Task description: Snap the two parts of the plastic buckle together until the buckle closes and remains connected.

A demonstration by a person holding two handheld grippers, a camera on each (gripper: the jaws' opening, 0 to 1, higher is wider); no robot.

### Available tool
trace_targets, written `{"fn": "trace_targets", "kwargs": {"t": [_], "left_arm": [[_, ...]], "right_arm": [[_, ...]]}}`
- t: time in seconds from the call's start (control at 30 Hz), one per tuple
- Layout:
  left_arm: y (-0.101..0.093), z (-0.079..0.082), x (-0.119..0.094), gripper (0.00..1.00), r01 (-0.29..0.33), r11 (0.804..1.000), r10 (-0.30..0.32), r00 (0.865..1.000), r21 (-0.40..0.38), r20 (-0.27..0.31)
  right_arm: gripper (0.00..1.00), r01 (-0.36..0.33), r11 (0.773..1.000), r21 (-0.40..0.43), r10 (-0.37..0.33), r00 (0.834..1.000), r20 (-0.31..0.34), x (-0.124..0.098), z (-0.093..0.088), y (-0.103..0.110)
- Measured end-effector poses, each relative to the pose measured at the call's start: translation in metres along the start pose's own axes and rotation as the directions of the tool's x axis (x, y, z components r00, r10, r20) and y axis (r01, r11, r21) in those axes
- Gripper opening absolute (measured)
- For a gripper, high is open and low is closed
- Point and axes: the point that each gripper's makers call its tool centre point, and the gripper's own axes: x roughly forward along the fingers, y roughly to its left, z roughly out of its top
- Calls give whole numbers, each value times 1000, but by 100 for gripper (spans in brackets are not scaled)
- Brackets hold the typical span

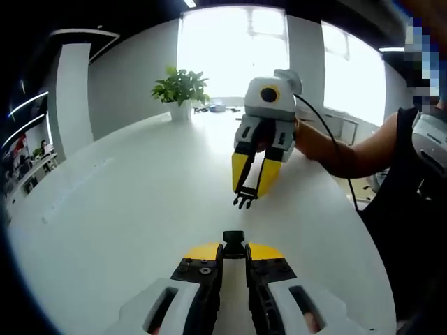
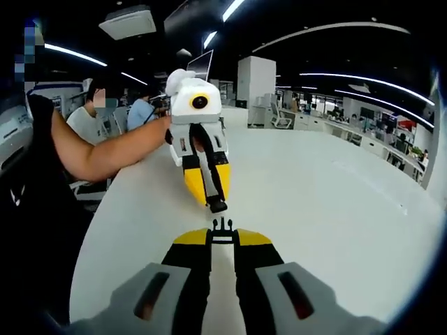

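My left hand-held gripper (image 1: 234,252) was clenched on the black plastic socket half (image 1: 234,241); my right hand-held gripper (image 2: 222,236) clenched the black pronged half (image 2: 222,225). Both hung apart above the white desk (image 1: 126,209). If the prongs met the socket crooked, they could jam.

Left gripper (image 1: 234,252) faces right gripper (image 1: 255,183) above table (image 1: 126,209); buckle halves apart.

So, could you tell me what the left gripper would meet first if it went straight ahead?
Probably the pronged buckle half held by the right gripper, which faces the left gripper and its socket half; depth is unclear.
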Motion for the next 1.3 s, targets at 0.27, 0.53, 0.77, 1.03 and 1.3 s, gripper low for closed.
{"fn": "trace_targets", "kwargs": {"t": [0.27,0.53,0.77,1.03,1.3], "left_arm": [[-8,1,1,11,30,999,-30,1000,26,8],[-12,-1,3,11,51,997,-52,999,61,9],[-18,-3,6,11,84,993,-85,996,82,6],[-23,-4,7,11,109,991,-110,994,75,10],[-23,-5,7,11,112,991,-113,994,73,7]], "right_arm": [[11,-33,999,-13,33,999,-23,4,-5,7],[11,-53,998,-26,52,998,-44,7,-10,11],[11,-71,997,-27,69,996,-47,7,-11,14],[11,-97,995,-28,95,994,-61,8,-15,19],[11,-102,994,-33,99,993,-67,10,-16,21]]}}
